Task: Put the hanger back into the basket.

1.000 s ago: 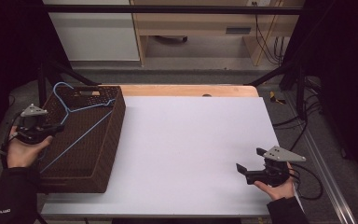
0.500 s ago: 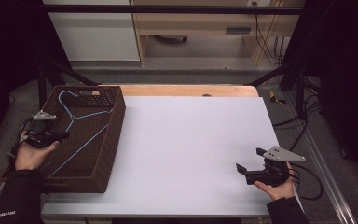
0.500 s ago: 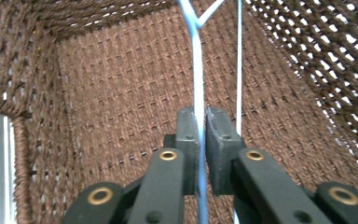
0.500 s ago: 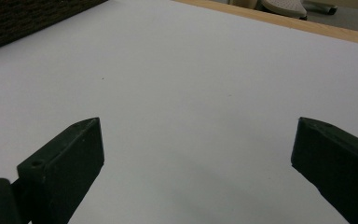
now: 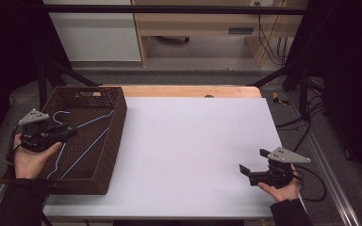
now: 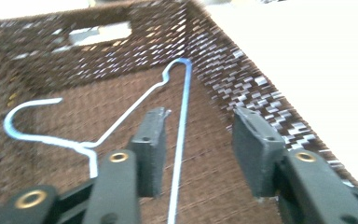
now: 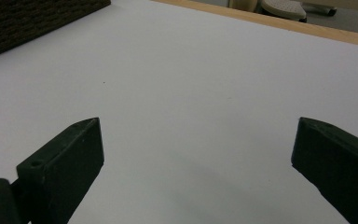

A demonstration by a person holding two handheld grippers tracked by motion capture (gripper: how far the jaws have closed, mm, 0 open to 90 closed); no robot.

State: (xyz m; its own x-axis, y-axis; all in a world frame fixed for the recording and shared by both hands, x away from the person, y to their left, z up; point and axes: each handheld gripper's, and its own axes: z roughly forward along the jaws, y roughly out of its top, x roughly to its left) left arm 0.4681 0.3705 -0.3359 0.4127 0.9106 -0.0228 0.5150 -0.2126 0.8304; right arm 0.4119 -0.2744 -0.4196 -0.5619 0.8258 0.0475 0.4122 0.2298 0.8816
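A light blue wire hanger [image 5: 87, 150] lies inside the dark brown wicker basket [image 5: 115, 141] at the table's left. My left gripper [image 5: 70, 133] hovers over the basket's left side, pointing in at the hanger. Its jaws have just been opening. In the left gripper view [image 6: 200, 116] one straight wire of the hanger [image 6: 182, 121] runs between the jaws, and neither pad presses on it. My right gripper [image 5: 253, 161] rests open near the table's front right corner. In the right gripper view [image 7: 198, 123] nothing but bare white table top [image 7: 191, 70] lies between its jaws.
The basket has a handle cutout [image 5: 89, 94] in its far wall. A bare wooden strip [image 5: 188, 91] runs along the table's far edge. Black frame legs and cables stand beyond the table at both sides.
The hanger, held up over the basket's left rim a second ago, now lies down in the basket. The left jaws have parted and let go of it. The right gripper has stayed still.
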